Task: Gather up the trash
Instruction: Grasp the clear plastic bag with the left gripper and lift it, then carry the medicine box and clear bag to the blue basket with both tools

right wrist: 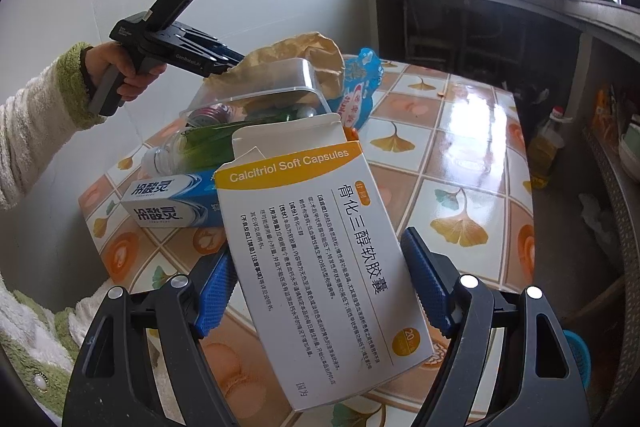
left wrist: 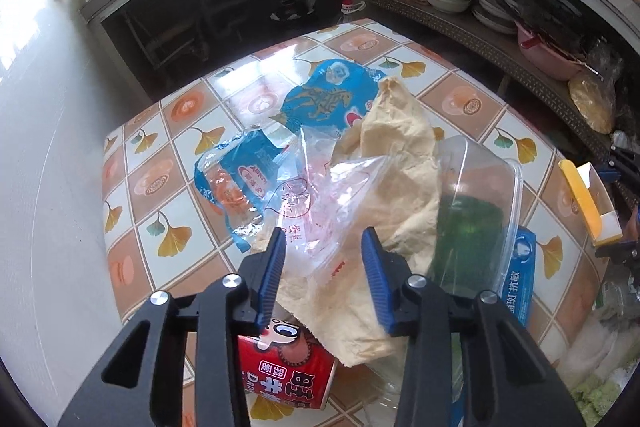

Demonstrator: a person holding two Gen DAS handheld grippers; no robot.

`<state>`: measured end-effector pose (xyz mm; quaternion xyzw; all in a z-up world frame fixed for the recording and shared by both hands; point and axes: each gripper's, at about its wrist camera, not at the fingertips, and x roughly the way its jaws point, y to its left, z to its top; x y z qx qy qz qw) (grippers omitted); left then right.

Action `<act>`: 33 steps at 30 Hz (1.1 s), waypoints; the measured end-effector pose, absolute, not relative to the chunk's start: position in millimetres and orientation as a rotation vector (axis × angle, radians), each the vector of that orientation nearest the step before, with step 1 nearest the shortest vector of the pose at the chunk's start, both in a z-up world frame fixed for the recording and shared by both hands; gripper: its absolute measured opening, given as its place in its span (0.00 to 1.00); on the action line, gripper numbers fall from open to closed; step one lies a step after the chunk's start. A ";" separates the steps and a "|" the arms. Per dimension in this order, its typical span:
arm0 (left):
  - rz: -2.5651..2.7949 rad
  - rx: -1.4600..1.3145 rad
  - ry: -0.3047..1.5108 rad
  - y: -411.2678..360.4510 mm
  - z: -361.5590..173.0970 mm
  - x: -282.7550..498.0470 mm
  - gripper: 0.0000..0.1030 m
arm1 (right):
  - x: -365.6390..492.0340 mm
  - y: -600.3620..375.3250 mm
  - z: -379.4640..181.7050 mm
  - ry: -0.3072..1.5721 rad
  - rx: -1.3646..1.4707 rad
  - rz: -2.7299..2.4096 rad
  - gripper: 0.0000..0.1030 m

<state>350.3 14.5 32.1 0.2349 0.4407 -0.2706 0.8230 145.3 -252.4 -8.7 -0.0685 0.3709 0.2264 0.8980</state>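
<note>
Your right gripper (right wrist: 320,291) had its fingers clamped on the capsule box (right wrist: 320,259). Your left gripper (left wrist: 324,267), fingers apart, straddled the clear bag (left wrist: 332,203); most trash remained heaped on the counter (left wrist: 176,147).

1. The white and yellow medicine box (right wrist: 320,259) read "Calcitriol Soft Capsules", "骨化三醇软胶囊" and "20".
2. The toothpaste box (right wrist: 168,201) read "冷酸灵".
3. The red can (left wrist: 286,371) read "旺".

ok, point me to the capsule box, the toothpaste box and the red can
capsule box (right wrist: 320,247), right wrist view, middle of its printed white face.
toothpaste box (right wrist: 168,205), right wrist view, near end with the lettering.
red can (left wrist: 288,367), left wrist view, red side below the left gripper's fingers.
</note>
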 end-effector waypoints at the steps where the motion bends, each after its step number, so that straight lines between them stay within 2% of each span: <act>1: -0.572 0.510 0.937 13.4 31.8 350.3 0.27 | 145.2 -252.4 -8.9 0.768 -0.141 0.468 0.72; 2: -0.559 0.528 0.933 12.1 31.2 349.7 0.19 | 145.6 -252.5 -9.0 0.767 -0.141 0.468 0.71; 11: -0.462 0.598 0.799 15.5 47.9 338.3 0.12 | 143.9 -257.5 -5.3 0.751 -0.113 0.449 0.71; 19: -0.401 0.483 0.697 40.9 89.4 318.1 0.11 | 138.0 -269.0 3.3 0.724 -0.023 0.409 0.71; 33: -0.464 0.245 0.471 48.9 180.8 226.2 0.11 | 99.2 -301.0 27.5 0.620 0.126 0.304 0.71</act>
